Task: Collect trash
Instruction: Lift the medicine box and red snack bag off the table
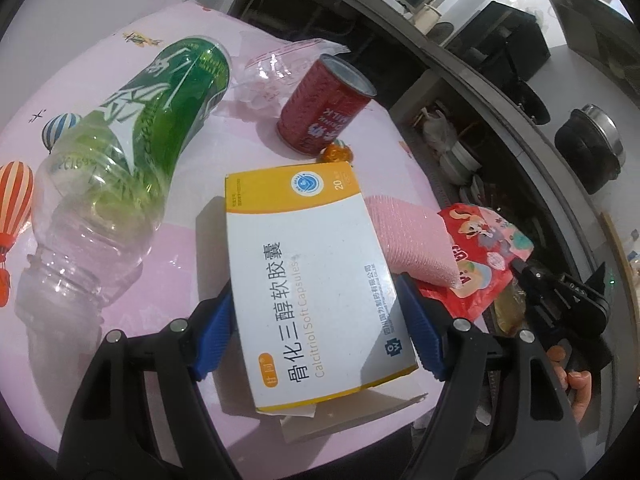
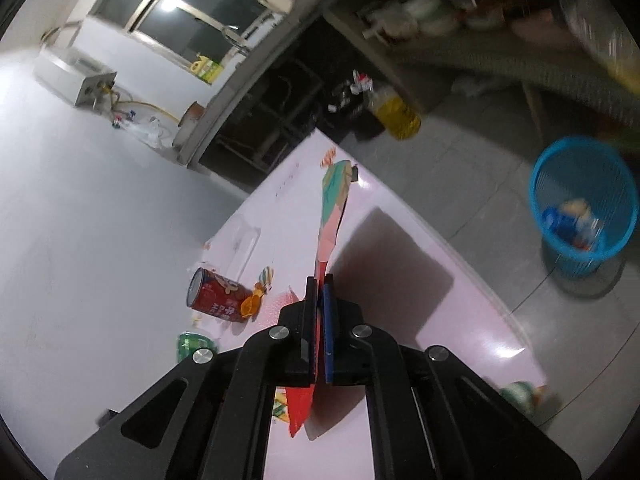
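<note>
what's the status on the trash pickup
Right hand-held gripper shut on flat red snack wrapper. Left hand-held gripper open around white-and-yellow cardboard medicine box. Blue mesh basket unobstructed.

One medicine box (image 1: 316,276) of calcitriol soft capsules. One empty plastic bottle (image 1: 120,168) with a green label. One red milk can (image 1: 324,106). One crumpled clear plastic wrapper (image 1: 272,72). One small orange candy wrapper (image 1: 338,154). One pink scouring pad (image 1: 408,236). One red snack packet (image 1: 480,256) printed with cartoon animals. One blue mesh wastebasket (image 2: 584,216) on the floor, with a few pieces of trash inside, too blurred to count. One pink table (image 1: 168,256). Two claws: left (image 1: 316,336), right (image 2: 320,320).
</note>
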Tool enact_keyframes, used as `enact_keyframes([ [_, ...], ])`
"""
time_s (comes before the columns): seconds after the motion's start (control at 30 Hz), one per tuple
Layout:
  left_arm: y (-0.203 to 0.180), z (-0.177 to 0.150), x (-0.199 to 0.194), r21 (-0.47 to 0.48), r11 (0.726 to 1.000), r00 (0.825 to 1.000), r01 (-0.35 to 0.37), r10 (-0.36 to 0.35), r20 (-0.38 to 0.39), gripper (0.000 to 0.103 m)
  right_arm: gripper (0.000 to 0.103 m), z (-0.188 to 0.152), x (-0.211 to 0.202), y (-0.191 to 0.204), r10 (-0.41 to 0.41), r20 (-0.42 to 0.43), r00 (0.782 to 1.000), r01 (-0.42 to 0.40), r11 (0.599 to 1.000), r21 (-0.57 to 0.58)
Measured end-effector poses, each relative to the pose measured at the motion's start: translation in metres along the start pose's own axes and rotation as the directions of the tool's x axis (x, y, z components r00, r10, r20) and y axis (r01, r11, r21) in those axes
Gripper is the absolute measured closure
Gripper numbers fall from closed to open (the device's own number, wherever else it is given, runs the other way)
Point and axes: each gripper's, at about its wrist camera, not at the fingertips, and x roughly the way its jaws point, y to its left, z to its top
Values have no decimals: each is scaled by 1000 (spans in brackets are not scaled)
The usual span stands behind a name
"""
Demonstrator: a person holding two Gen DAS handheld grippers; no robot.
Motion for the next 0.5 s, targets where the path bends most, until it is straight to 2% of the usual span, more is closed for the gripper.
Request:
enact_keyframes([
  [0.13, -5, -1, -3, 13, 1000, 1000, 11, -11, 7, 31, 100, 2, -23, 24, -52, 71, 996, 61, 990, -131],
  [0.27, -9, -2, -4, 20, 1000, 1000, 18, -18, 6, 31, 100, 2, -44, 44, -113, 148, 982, 146, 961, -235],
  [0.5, -14, -2, -5, 30, 999, 999, 33, -33, 7, 31, 100, 7, -73, 46, -167, 221, 961, 222, 940, -257],
])
